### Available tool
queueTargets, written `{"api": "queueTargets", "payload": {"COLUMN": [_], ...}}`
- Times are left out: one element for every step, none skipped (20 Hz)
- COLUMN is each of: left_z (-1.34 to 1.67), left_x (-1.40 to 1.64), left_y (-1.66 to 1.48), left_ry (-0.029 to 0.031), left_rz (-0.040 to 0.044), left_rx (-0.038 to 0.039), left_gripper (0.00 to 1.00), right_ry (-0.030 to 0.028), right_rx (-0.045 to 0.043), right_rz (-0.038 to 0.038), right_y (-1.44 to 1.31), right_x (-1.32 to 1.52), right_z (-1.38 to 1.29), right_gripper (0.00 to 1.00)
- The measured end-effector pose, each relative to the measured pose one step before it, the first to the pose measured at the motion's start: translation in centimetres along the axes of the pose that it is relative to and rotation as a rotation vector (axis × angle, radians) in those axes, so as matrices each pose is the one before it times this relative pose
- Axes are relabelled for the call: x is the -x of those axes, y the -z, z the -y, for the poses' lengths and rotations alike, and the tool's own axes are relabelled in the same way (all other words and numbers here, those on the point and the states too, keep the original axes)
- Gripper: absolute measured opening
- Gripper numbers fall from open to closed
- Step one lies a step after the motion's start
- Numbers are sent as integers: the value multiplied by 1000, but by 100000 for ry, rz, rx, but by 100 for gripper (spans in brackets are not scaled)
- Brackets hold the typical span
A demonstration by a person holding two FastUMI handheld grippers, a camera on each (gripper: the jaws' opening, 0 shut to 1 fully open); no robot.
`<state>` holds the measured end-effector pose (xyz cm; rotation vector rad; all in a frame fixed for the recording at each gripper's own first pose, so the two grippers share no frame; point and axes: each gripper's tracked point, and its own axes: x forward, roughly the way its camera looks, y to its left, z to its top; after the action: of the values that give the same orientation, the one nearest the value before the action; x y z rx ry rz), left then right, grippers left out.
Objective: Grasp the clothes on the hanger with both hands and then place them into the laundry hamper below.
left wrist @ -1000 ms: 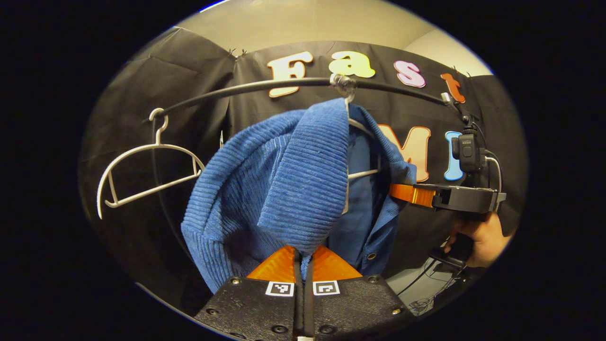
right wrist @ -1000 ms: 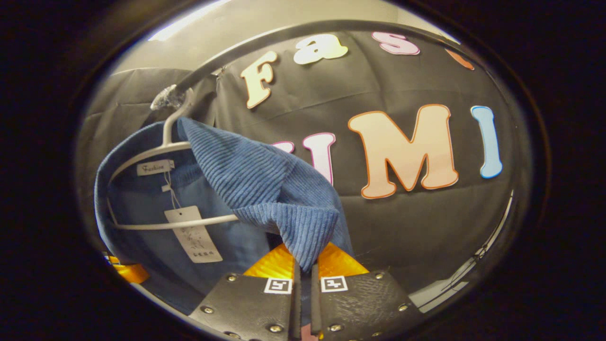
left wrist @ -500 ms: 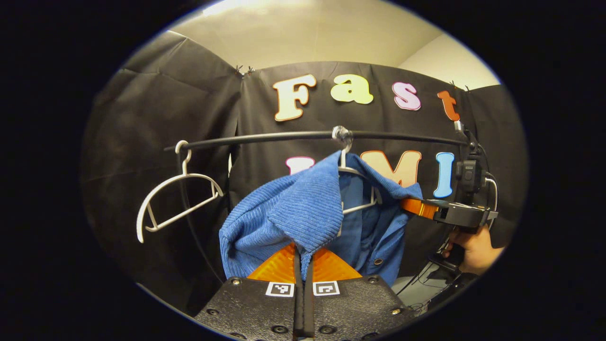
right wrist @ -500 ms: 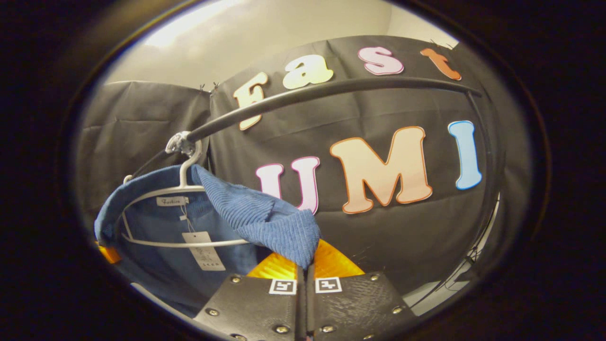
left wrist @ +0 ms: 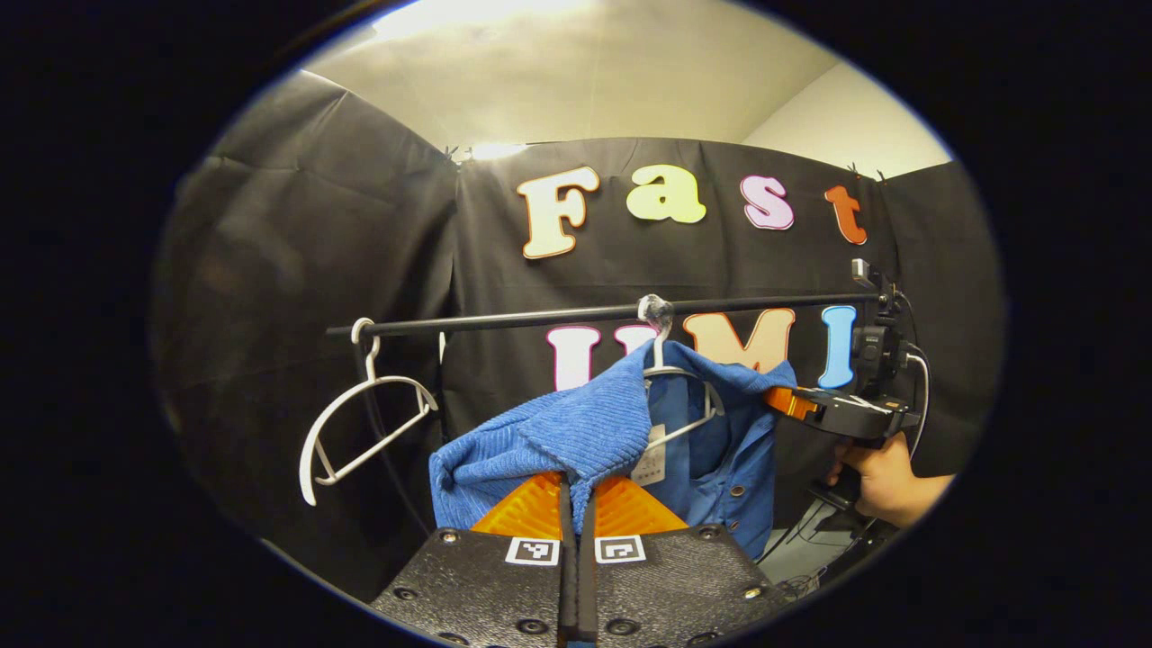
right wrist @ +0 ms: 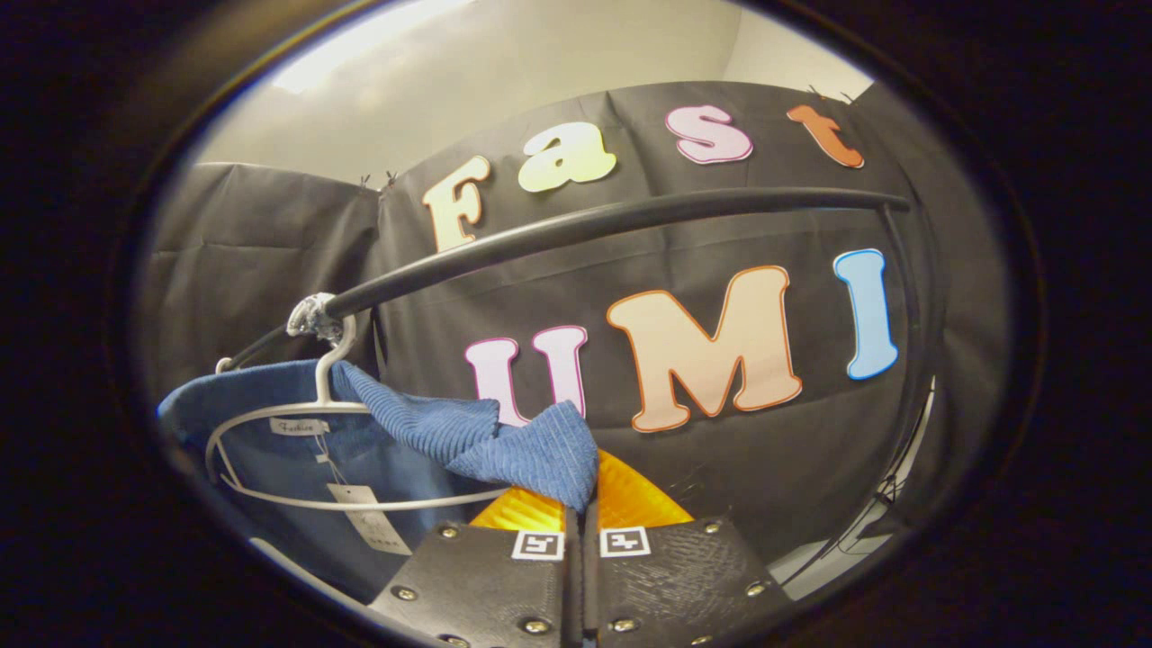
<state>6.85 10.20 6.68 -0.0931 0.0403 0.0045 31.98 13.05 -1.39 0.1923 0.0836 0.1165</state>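
Garment of blue corduroy is half off the white hanger, which hooks on the black rail at frame centre of the left gripper view. Left claw is clamped on one shoulder fold at bottom centre; right claw is pinched on the other fold, low centre of the right gripper view. Cloth stretches between both claws, its long axis running across the frame, and the hanger bar sits inside the collar at lower left. Hamper below is out of sight. Judgement: next move must pull the collar clear of the hanger before lowering.
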Motion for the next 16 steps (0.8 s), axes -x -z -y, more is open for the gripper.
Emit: {"api": "queueTargets", "payload": {"left_z": [-900, -897, -841, -596, -338, -5, -607, -879, -607, -366, -350, -212, -252, -484, -515, -382], "left_x": [-345, -457, -237, -175, -229, -307, -262, -321, -476, -468, -280, -258, -395, -435, -673, -566], "left_y": [-94, -177, 132, 51, -30, 429, 799, 344, 86, 22, -183, -351, -310, -188, -333, -403], "left_ry": [-1462, -1078, -1282, -697, 342, 617, -651, -1347, -1020, -771, -561, -554, -273, -817, -501, -719], "left_rz": [-380, -348, -543, -669, 905, -2023, -1870, -1057, -415, -224, 407, 1401, 648, 143, 713, 925], "left_rx": [-417, -744, -696, 459, 1880, -301, -1412, -1171, 31, 584, 1406, 1950, 409, -1233, -740, 279], "left_gripper": [0, 0, 0, 0, 0, 0, 0, 0, 0, 0, 0, 0, 0, 0, 0, 0], "right_ry": [935, 1652, 2235, 1058, 289, 271, 63, -38, 31, 387, 365, 148, 352, 423, -290, -316], "right_rx": [-488, 143, 398, 6, 763, 1101, 426, -46, -428, -379, -357, -146, -60, -79, -311, -341], "right_rz": [602, 1467, 2506, 2528, 1256, 95, -871, -887, -431, 625, 912, 64, -125, -90, 26, 263], "right_y": [-169, -208, -518, -381, -38, 471, 524, 462, 220, -23, -58, 85, 170, 73, -41, -8], "right_x": [-602, -569, -366, -525, -509, -649, -566, -718, -507, -267, -426, -488, -532, -303, -277, -490], "right_z": [111, 367, 390, -80, -370, -296, -174, -167, -39, 56, -91, -18, 97, 137, -39, 62], "right_gripper": [0, 0, 0, 1, 0, 1, 1, 1, 1, 1, 0, 1, 1, 1, 1, 1]}}
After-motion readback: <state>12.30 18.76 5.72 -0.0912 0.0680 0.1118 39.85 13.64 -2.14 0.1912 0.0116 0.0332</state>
